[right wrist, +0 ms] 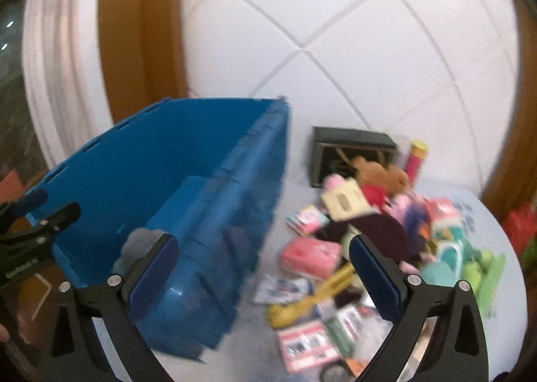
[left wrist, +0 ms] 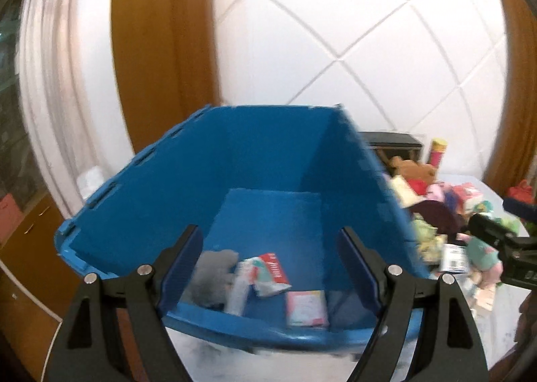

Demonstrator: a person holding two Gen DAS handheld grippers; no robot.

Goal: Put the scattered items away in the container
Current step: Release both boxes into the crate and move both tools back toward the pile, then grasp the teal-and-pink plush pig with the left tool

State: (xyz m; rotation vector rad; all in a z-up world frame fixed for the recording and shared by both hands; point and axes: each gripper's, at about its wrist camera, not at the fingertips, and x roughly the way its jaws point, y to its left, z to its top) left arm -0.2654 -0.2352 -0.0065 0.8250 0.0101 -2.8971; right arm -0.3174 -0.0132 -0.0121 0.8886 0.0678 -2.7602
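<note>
Already four items lie in one blue crate; both grippers, left and right, gape empty.

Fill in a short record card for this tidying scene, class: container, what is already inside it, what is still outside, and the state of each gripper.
container: blue crate, open top, on a white surface
already inside: grey soft item, red-and-white packet, pink card packet
still outside: mixed pile of toys and packets to the crate's right, dark box behind it
left gripper: open, nothing between the fingers, aimed into the crate
right gripper: open, empty, aimed at the crate's right wall and the pile
</note>
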